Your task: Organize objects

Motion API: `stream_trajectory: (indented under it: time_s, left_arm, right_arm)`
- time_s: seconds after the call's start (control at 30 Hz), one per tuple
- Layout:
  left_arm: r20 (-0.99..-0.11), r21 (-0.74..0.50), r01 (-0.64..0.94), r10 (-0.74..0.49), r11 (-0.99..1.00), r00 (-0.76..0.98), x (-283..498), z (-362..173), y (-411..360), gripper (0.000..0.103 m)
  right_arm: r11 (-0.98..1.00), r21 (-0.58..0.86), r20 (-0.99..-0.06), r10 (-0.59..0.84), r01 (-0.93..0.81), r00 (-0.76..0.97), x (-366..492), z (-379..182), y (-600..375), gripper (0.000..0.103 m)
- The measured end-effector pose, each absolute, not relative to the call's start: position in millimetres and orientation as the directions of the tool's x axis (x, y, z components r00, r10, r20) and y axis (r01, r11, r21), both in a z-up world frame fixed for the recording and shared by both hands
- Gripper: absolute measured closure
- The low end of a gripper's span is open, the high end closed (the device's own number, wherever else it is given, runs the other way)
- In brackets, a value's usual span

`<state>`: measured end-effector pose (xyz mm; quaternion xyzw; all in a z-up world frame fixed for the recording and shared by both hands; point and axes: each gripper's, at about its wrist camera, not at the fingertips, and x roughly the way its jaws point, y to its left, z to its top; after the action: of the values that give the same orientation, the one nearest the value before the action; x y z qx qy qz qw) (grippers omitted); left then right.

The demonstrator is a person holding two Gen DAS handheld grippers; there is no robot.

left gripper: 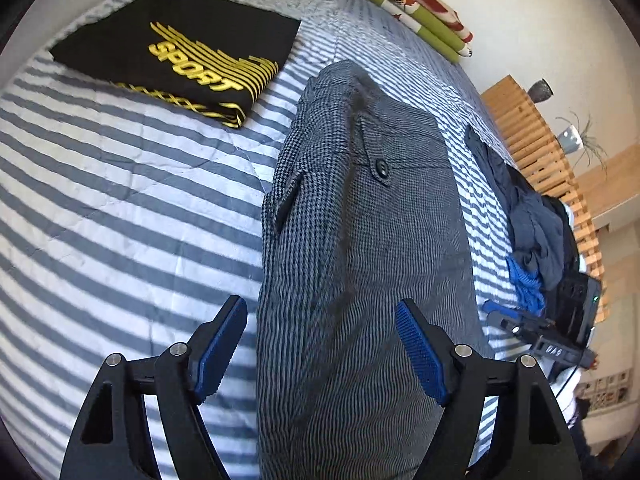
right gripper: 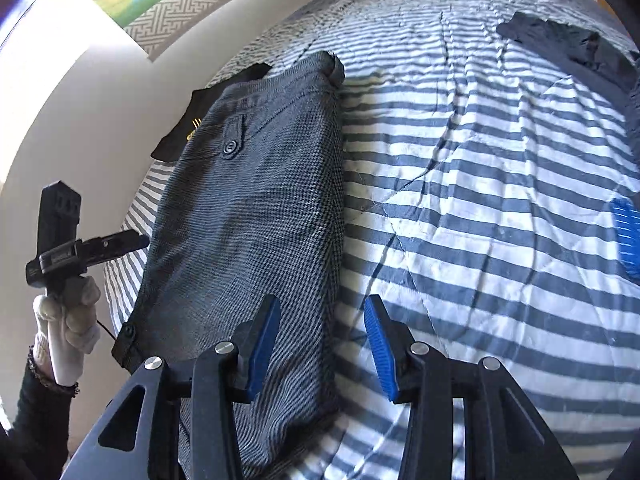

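While the folded black shirt with yellow print [left gripper: 172,56] rests finished on the striped bed [left gripper: 120,208], your left claw [left gripper: 320,356] and right claw [right gripper: 322,348] gape empty over the half-folded grey houndstooth trousers [left gripper: 360,240], and the crumpled dark clothes pile [left gripper: 532,216] waits.

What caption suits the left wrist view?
Open left claw poised over folded grey trousers on striped bedspread, black SPORT shirt beyond.
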<state>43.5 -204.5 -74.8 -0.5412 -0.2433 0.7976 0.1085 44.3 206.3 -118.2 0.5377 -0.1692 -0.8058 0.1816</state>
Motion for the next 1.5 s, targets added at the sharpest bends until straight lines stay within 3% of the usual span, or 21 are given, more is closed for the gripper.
stream_trajectory:
  time_s: [0.17,0.43,0.53,0.57,0.7,0.8,0.93,1.1,1.33,1.5]
  left_arm:
    - [-0.811,-0.522,0.09,0.461,-0.848,-0.361,19,-99,-203,0.024]
    - [-0.885,-0.341,-0.035,0.333,-0.939,-0.325,9,-108,-178,0.037]
    - [-0.901,-0.283,-0.068,0.29,-0.957,-0.322,11,-108,-171,0.051]
    - [-0.9,-0.287,-0.074,0.295,-0.955,-0.322,11,-108,-170,0.066]
    - [-0.873,-0.317,-0.043,0.31,-0.947,-0.376,16,-112,-174,0.083]
    - [-0.84,-0.403,0.003,0.369,-0.915,-0.397,18,-114,-182,0.092]
    - [-0.785,-0.487,0.001,0.437,-0.874,-0.439,26,-98,-188,0.093]
    - [-0.68,-0.581,-0.06,0.524,-0.812,-0.513,50,-41,-187,0.094]
    - [-0.587,-0.597,-0.171,0.572,-0.784,-0.573,135,55,-160,0.093]
    - [-0.608,-0.563,-0.202,0.567,-0.801,-0.556,214,92,-134,0.093]
  right_arm:
    - [-0.86,0.499,-0.799,-0.504,0.106,-0.329,35,-135,207,0.063]
    - [-0.876,0.449,-0.816,-0.482,0.176,-0.318,22,-132,189,0.063]
    - [-0.866,0.459,-0.81,-0.499,0.197,-0.308,22,-132,184,0.063]
    - [-0.86,0.47,-0.806,-0.51,0.198,-0.302,21,-134,181,0.067]
    - [-0.825,0.539,-0.771,-0.565,0.17,-0.293,20,-142,182,0.094]
    - [-0.796,0.59,-0.737,-0.6,0.139,-0.311,23,-142,186,0.097]
    - [-0.722,0.681,-0.645,-0.671,0.124,-0.365,33,-121,203,0.099]
    - [-0.664,0.725,-0.541,-0.714,0.183,-0.445,64,-67,218,0.099]
    - [-0.605,0.746,-0.402,-0.741,0.276,-0.539,151,20,243,0.099]
    - [-0.623,0.716,-0.399,-0.735,0.315,-0.548,214,52,242,0.099]
